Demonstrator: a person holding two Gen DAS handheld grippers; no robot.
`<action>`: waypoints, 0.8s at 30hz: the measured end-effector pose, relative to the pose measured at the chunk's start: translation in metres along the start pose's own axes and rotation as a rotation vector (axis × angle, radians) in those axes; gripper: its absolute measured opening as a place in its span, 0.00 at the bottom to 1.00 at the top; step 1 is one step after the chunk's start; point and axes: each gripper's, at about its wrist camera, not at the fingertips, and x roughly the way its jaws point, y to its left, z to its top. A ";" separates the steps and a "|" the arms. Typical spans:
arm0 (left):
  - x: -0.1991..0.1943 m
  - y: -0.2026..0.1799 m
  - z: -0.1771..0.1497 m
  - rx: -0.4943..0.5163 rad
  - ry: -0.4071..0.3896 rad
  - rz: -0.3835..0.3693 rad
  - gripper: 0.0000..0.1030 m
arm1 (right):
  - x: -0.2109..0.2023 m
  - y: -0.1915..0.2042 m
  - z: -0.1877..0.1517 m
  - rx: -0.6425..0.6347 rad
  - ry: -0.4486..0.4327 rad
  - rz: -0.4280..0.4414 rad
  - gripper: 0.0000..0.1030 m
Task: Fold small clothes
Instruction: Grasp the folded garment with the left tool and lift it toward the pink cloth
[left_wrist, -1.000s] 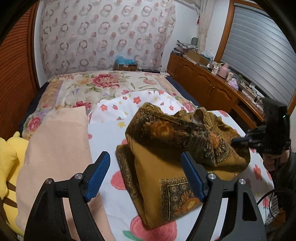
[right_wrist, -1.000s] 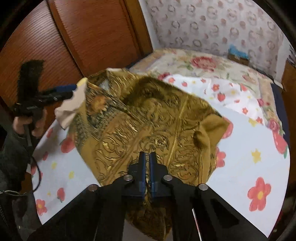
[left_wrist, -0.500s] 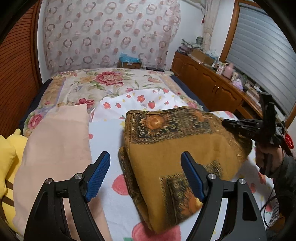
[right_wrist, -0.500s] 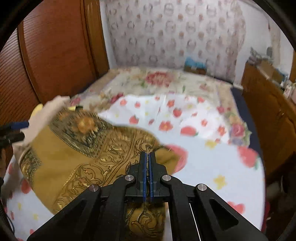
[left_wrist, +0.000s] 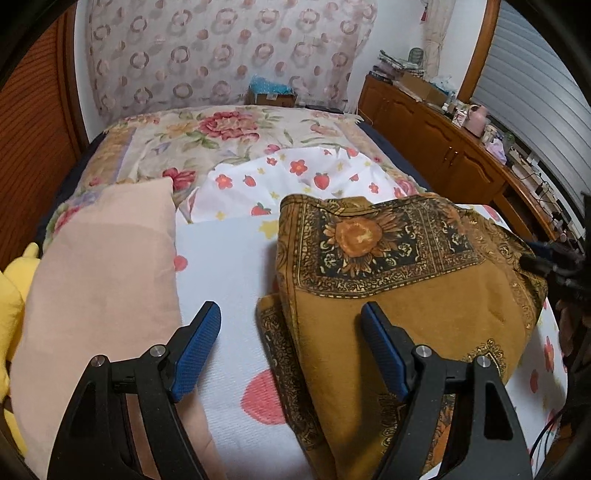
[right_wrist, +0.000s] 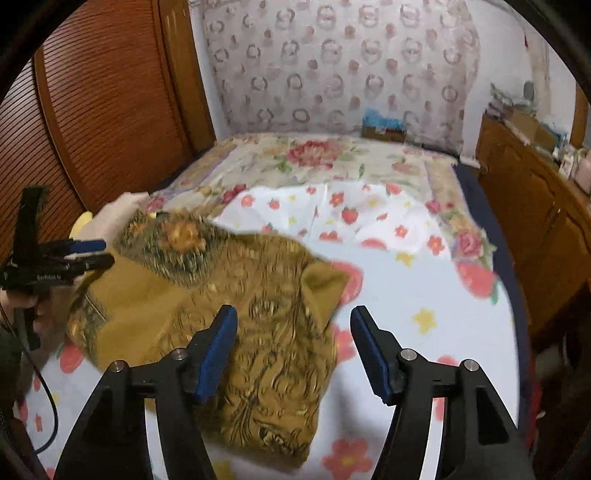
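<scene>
The right gripper (right_wrist: 293, 349) is hovering over the bed with its blue-padded jaws opening; a patterned part of the mustard-gold printed cloth (right_wrist: 229, 306) is lying below the gap, but the pads are not pressing on it. That cloth is spreading away from the right gripper toward its left and forward, folded over itself, with a small flap turned up just ahead of the gap. In this view the cloth looks smeared, so its finer pattern cannot be read.

The left gripper (left_wrist: 290, 347) is standing spread wide, its jaws easing slightly inward with nothing pinched between them. Under its gap the white flower-print sheet (left_wrist: 229, 295) is showing, and the cloth's near edge is lying beneath its right finger. From this gripper the cloth (left_wrist: 406, 288) is stretching forward and to the right, its sunflower-and-black border panel facing up on top of the plain mustard field.

To the left of the left gripper a pale pink pillow (left_wrist: 99, 266) is lying on the sheet, and beyond that, at the far left edge, a yellow plush toy (left_wrist: 13, 295) is peeking in. Ahead of both grippers a cream floral bedspread (left_wrist: 207, 140) is covering the far part of the bed. To the right of the bed, a wooden cabinet (left_wrist: 436, 147) is standing along the wall.
</scene>
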 end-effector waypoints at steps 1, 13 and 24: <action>0.001 0.001 -0.001 -0.010 0.005 -0.011 0.71 | 0.008 -0.002 -0.003 0.009 0.022 -0.002 0.66; 0.005 -0.001 -0.006 -0.041 0.026 -0.092 0.39 | 0.043 -0.009 0.003 0.054 0.048 0.103 0.68; -0.087 -0.011 -0.014 -0.051 -0.200 -0.179 0.07 | 0.003 -0.003 0.025 -0.076 -0.088 0.198 0.12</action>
